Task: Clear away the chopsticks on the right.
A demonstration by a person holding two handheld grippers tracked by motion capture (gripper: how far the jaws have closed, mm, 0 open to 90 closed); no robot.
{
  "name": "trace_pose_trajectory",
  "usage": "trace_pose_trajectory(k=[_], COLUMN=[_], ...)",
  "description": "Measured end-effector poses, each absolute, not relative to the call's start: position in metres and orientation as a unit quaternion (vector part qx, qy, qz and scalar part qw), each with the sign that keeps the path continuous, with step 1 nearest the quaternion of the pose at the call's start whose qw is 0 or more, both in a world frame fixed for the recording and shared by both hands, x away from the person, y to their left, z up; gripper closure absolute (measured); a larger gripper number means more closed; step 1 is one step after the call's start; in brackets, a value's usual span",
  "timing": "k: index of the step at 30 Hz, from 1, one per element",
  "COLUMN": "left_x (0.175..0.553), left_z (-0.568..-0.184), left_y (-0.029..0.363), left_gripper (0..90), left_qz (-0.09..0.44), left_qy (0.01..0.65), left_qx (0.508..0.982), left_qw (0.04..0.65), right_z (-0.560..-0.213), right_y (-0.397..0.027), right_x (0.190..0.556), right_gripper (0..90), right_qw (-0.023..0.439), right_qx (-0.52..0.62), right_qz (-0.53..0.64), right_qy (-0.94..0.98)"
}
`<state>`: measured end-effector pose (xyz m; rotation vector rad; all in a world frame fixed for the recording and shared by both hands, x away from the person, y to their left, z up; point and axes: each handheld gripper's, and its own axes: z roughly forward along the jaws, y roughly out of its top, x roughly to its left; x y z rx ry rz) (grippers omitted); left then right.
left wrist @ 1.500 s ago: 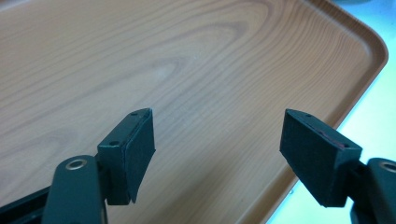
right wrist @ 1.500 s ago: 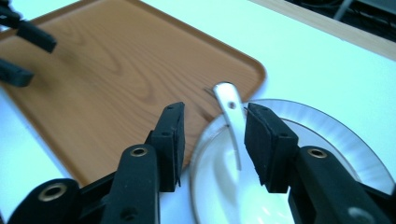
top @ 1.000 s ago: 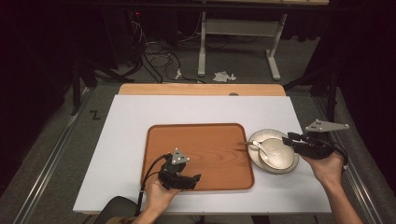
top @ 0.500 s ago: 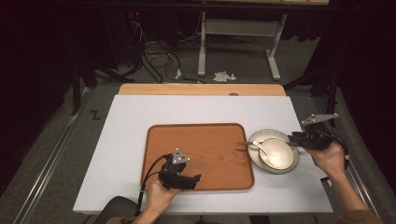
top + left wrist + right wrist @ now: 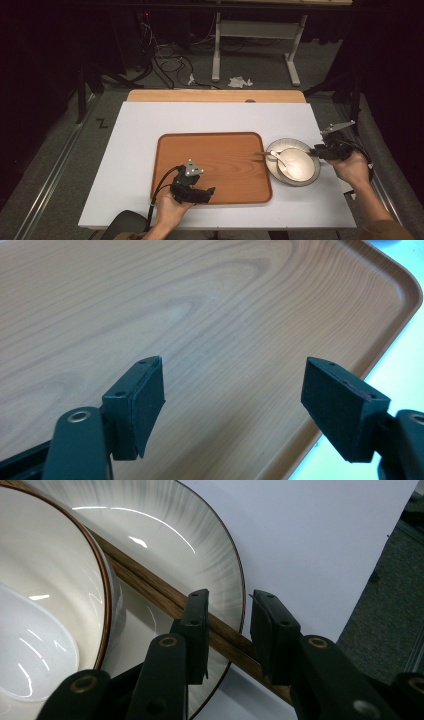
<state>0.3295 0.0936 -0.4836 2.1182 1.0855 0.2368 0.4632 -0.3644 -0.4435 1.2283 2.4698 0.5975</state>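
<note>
A brown wooden tray [image 5: 220,155] lies mid-table. My left gripper [image 5: 207,192] rests over its near left corner, open, with bare tray [image 5: 210,315] between its pads [image 5: 232,390]. Right of the tray sits a pale plate [image 5: 280,146] with a white bowl [image 5: 305,167] and a spoon [image 5: 280,159] on it. My right gripper [image 5: 316,150] is at the plate's right rim. Its jaws [image 5: 230,625] have just been opening. They straddle dark wooden chopsticks [image 5: 145,587], which lie across the plate [image 5: 200,535] beside the bowl [image 5: 40,580].
The white tabletop [image 5: 150,125] spreads around the tray, with a wooden strip [image 5: 215,96] along its far edge. Beyond it are the floor, cables and a desk frame [image 5: 260,30]. The table's right edge [image 5: 345,200] runs close to my right hand.
My right gripper has drawn back slightly to the right, to the plate's rim, and sunk a little. The left gripper, tray, plate and bowl stay where they were.
</note>
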Motion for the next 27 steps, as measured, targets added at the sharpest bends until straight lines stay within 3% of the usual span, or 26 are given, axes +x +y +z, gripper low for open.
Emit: trace_pose_trajectory(k=[27], left_x=[0.330], left_z=[-0.486], left_y=[0.092], left_gripper=[25.4], left_qz=[0.090], left_qy=[0.421], left_qx=[0.828], left_qw=[0.359], right_z=[-0.447], right_y=[-0.349], right_x=[0.478], right_gripper=[61.3], right_qw=[0.149], right_qx=[0.410], right_qz=[0.197], right_qy=[0.878])
